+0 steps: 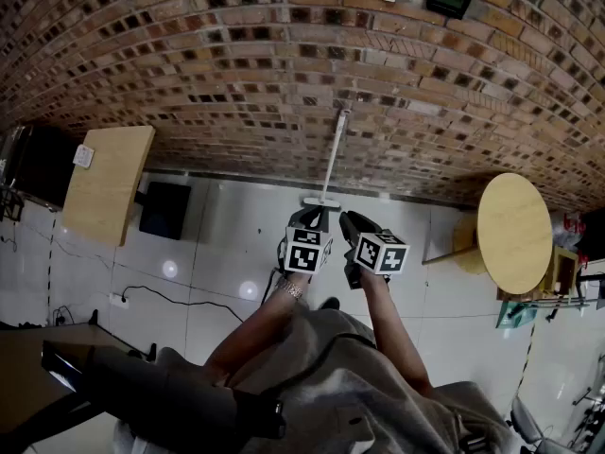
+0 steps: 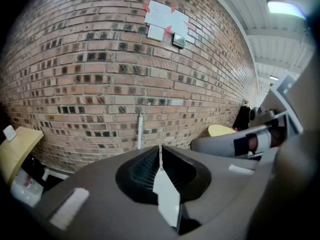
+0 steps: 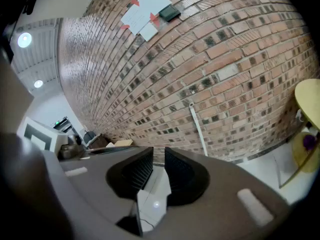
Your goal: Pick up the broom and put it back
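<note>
Now the broom (image 1: 330,164) leans on the brick wall (image 1: 236,64), ahead of the left hand-held gripper (image 1: 314,218), clenched empty, and the right hand-held gripper (image 1: 355,223), barely parted, empty: awaiting pickup, or already returned.

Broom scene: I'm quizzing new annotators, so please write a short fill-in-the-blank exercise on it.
1. The broom leans against a wall built of ____.
2. The wooden table at the head view's right side has a ____ top.
3. The right gripper, jaws slightly apart, holds ____.
Missing words: brick; round; nothing.
</note>
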Demonstrator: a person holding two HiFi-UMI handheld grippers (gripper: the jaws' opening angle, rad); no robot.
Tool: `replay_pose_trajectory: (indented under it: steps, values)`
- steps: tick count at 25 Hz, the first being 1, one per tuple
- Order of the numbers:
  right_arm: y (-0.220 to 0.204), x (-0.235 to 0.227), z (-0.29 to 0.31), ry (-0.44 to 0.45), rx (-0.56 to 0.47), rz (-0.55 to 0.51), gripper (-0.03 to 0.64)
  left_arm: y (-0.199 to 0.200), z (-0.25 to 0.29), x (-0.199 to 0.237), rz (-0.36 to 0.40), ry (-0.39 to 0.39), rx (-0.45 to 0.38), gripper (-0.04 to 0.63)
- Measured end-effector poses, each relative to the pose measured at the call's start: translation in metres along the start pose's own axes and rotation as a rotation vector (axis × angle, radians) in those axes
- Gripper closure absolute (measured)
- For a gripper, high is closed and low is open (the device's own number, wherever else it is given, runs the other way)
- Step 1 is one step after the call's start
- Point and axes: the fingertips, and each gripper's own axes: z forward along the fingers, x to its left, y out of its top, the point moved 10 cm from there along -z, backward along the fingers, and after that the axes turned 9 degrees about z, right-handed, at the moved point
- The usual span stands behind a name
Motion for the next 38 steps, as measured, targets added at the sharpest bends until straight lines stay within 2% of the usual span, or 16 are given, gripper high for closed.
replay_pose_trajectory:
  steps: [3,6,11,15,18,20,25,27,30,34,38]
  values:
    - [0.043,-0.019,0.056,-0.036,-0.025,-0.039,0.534,0.020,0.032,0.045,-0.020,0.021,-0.016,0.591]
    - [0.086,-0.035,0.126,-0.076,0.011,-0.080,0.466,0.049,0.060,0.097,-0.063,0.044,-0.043,0.591]
    - [0.143,-0.072,0.233,-0.205,0.046,-0.086,0.440,0.091,0.089,0.154,-0.057,0.019,-0.076,0.591]
    - [0.165,-0.097,0.292,-0.307,0.085,-0.075,0.426,0.095,0.103,0.180,-0.045,-0.001,-0.049,0.591]
    - [0.171,-0.126,0.323,-0.406,0.153,-0.096,0.426,0.088,0.107,0.194,-0.077,0.000,-0.026,0.591]
    - [0.177,-0.143,0.341,-0.440,0.196,-0.112,0.426,0.085,0.110,0.204,-0.099,0.011,-0.020,0.591]
    - [0.193,-0.162,0.369,-0.447,0.249,-0.223,0.438,0.085,0.114,0.215,-0.132,0.034,-0.011,0.592]
    - [0.195,-0.167,0.375,-0.458,0.256,-0.211,0.505,0.085,0.118,0.214,-0.128,0.038,-0.002,0.591]
    - [0.195,-0.170,0.374,-0.440,0.249,-0.207,0.520,0.096,0.119,0.210,-0.095,0.043,0.005,0.592]
    - [0.184,-0.157,0.351,-0.375,0.257,-0.301,0.520,0.113,0.123,0.209,-0.068,0.046,-0.022,0.591]
    - [0.175,-0.123,0.304,-0.302,0.219,-0.386,0.520,0.131,0.131,0.212,-0.046,0.055,-0.058,0.591]
